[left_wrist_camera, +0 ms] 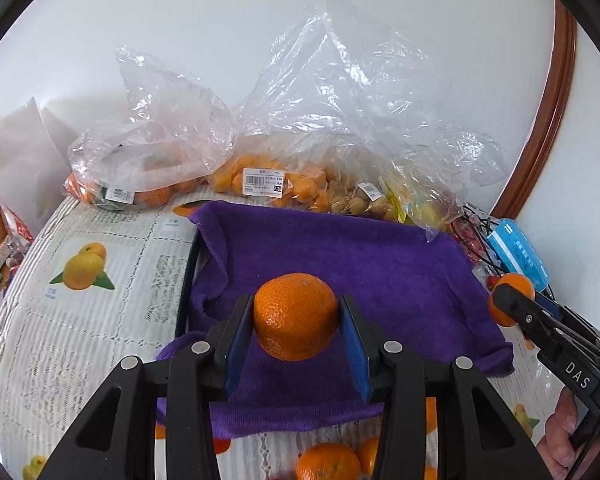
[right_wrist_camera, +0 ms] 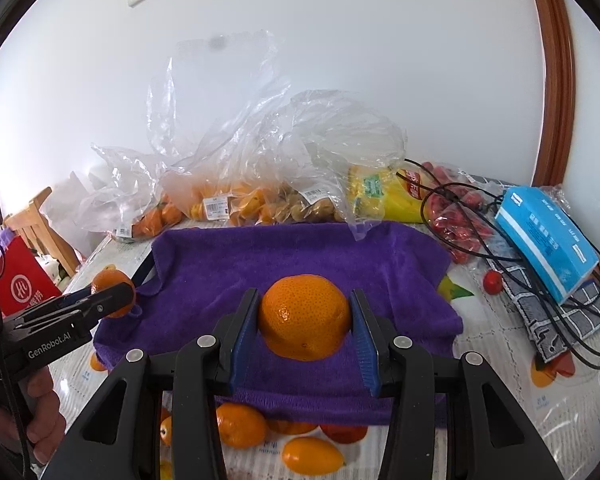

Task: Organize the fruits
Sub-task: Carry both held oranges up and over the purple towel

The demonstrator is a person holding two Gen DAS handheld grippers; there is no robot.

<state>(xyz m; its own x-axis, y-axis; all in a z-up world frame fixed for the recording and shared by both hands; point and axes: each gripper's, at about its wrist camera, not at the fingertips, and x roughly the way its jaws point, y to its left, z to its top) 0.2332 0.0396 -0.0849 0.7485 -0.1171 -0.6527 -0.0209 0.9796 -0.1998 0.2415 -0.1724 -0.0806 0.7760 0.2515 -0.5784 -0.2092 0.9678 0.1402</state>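
Along the table's (right_wrist_camera: 500, 344) far edge we see clear bags of fruit (left_wrist_camera: 260, 168) with price stickers too small to read, and a blue box (right_wrist_camera: 544, 236) at the right edge. Over the purple towel (left_wrist_camera: 340, 248) at the middle, our left gripper (left_wrist_camera: 296, 316), marked "GenRobot.AI", clamps an orange (left_wrist_camera: 296, 316). Our right gripper (right_wrist_camera: 304, 318), marked "DAS", clamps another orange (right_wrist_camera: 304, 318). Both point forward and down, a hand (right_wrist_camera: 40, 420) on each handle.

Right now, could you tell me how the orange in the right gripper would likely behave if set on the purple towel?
The orange is round, so it may roll. The towel looks soft and plush, which probably damps that.
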